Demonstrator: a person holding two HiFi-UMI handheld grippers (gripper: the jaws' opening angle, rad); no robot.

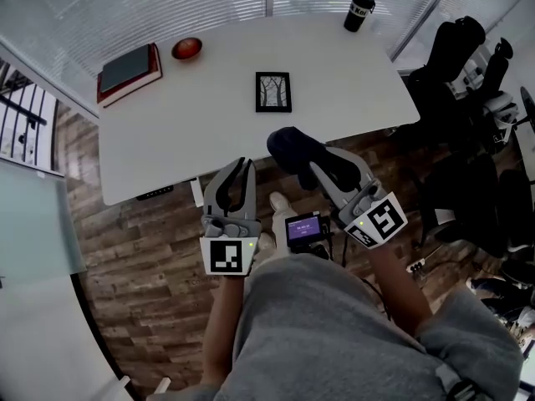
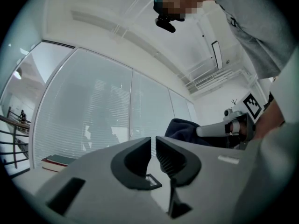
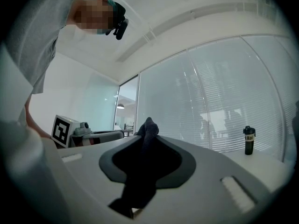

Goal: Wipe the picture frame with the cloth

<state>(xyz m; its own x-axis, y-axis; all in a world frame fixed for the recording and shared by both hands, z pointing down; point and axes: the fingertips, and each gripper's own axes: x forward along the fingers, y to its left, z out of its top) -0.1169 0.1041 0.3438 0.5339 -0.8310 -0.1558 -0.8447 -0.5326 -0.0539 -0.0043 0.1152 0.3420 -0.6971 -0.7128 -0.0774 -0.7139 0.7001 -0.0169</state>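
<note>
The picture frame (image 1: 273,91), small with a black border, lies flat near the middle of the white table (image 1: 351,90). My right gripper (image 1: 305,159) is held off the table's near edge, shut on a dark navy cloth (image 1: 291,144) that bunches over its fingertips. In the right gripper view the cloth (image 3: 145,153) fills the gap between the jaws and sticks out above them. My left gripper (image 1: 236,170) is to the left of it, also short of the table, jaws shut with nothing between them (image 2: 153,143). Both are apart from the frame.
On the table stand a stack of books (image 1: 129,72) and a red bowl (image 1: 186,48) at the far left, and a black cup (image 1: 359,10) at the far right. Black office chairs (image 1: 468,65) crowd the right side. Wood floor lies below the grippers.
</note>
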